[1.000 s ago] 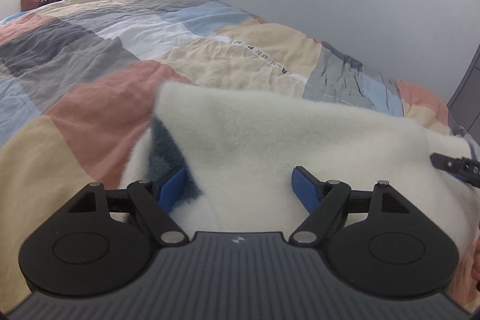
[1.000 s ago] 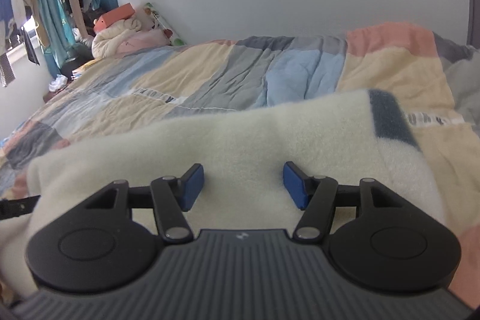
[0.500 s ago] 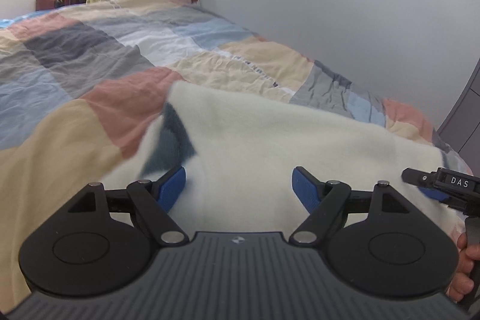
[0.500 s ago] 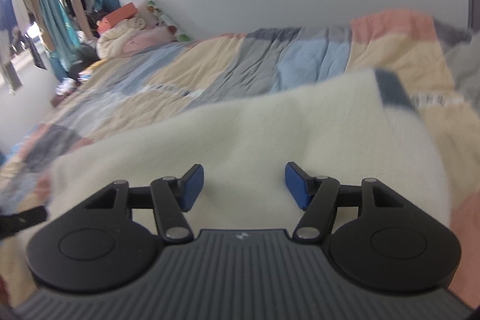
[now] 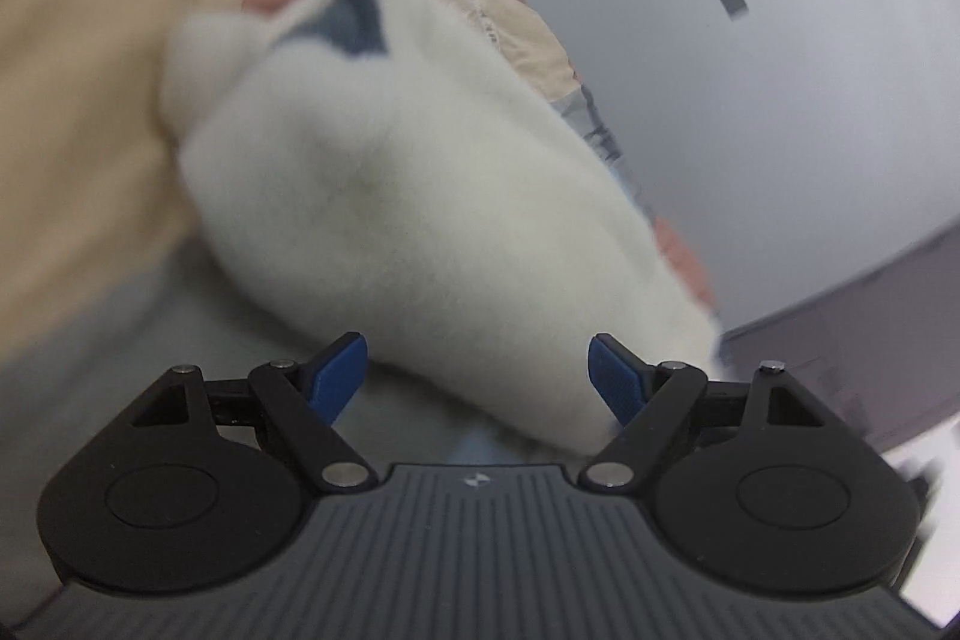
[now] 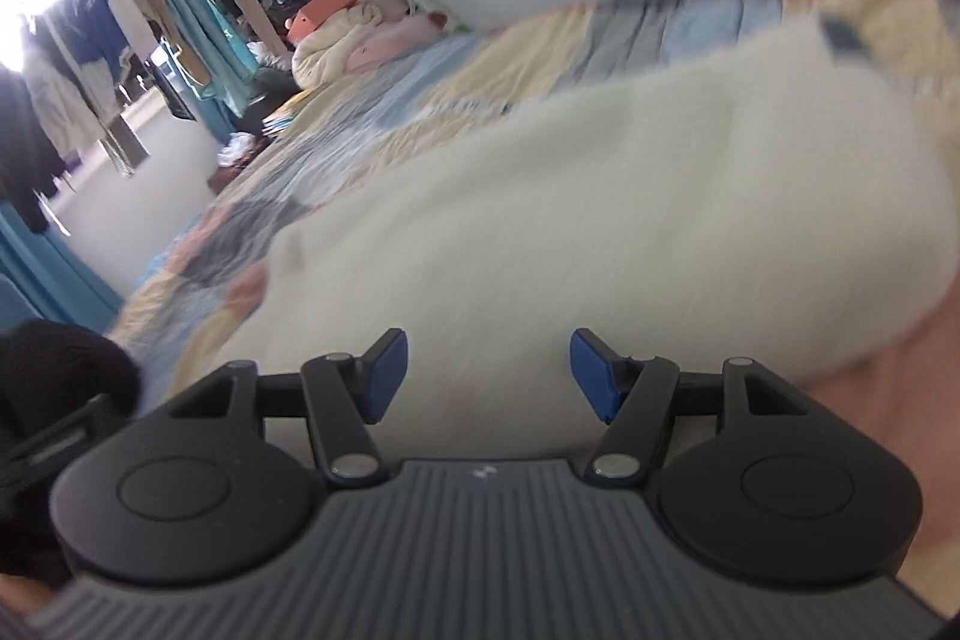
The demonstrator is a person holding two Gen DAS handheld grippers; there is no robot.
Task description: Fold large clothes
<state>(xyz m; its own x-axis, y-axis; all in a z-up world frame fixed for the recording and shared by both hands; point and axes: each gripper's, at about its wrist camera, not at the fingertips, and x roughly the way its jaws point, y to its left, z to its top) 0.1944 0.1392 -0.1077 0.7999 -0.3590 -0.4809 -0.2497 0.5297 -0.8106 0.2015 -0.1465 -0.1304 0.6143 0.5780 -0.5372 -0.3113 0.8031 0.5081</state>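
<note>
A cream fleece garment (image 5: 408,172) with a dark blue patch (image 5: 354,19) lies folded on the patchwork bed cover (image 5: 78,58). It also shows in the right wrist view (image 6: 600,214), with a blue patch (image 6: 840,34) at its far right end. My left gripper (image 5: 477,370) is open and empty, just short of the garment's near edge. My right gripper (image 6: 483,370) is open and empty, just above the garment's near edge. Both views are blurred.
The grey wall (image 5: 750,100) runs along the bed's far side, with a dark cabinet (image 5: 852,316) at the right. In the right wrist view, piled bedding (image 6: 354,34) sits at the bed's far end, and hanging clothes (image 6: 120,40) are at the left.
Both grippers have pulled back from the garment and tilted. The left view has rolled sharply, so the garment now runs diagonally. Both grippers stay open.
</note>
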